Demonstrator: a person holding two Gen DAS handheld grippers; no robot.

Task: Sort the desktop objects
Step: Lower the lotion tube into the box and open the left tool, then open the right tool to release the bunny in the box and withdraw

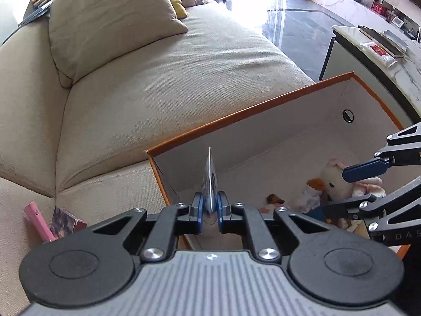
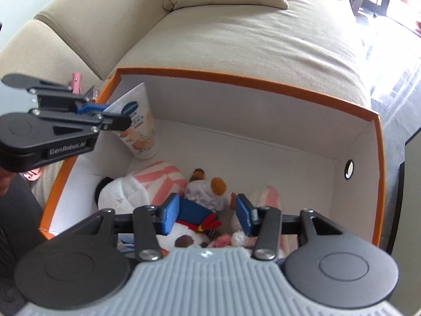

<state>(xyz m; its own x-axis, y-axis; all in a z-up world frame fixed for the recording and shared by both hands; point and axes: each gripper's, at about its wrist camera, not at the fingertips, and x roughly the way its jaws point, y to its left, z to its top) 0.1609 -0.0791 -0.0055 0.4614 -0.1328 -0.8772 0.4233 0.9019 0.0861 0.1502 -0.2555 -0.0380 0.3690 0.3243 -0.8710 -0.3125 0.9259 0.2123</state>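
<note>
Over the orange-rimmed box (image 2: 263, 84) sitting against the beige sofa (image 1: 158, 79), both hand-held grippers are working from the near side. Inside the box, several plush toys are already lying on the floor: a striped pink-and-white one (image 2: 163, 181), a duck-like figure in a blue jacket (image 2: 202, 202) and a pale pink-eared one (image 1: 339, 181), so part of the sorting is judged to be done. Still outside, on the sofa cushion by the box's left corner, a pink stick-like item (image 1: 39, 218) and a small printed box (image 1: 65, 222) are lying, and these are judged to be what is left. The left gripper (image 1: 209, 208) is clenching a white squeeze tube (image 2: 139, 129) with a blue logo and peach artwork, its blue pads pinching the flat crimped end while the cap end is resting on, or hanging just above, the box floor in the far-left corner; contact there cannot be told. Releasing the tube is judged to be the step in hand. The right gripper (image 2: 208, 214) is hanging over the plush toys with its jaws partly apart, holding nothing; the duck-like figure is showing between the pads, but whether they are touching it cannot be told. A marble-topped table (image 1: 389, 52) is standing beyond the box, bearing a few flat items.
</note>
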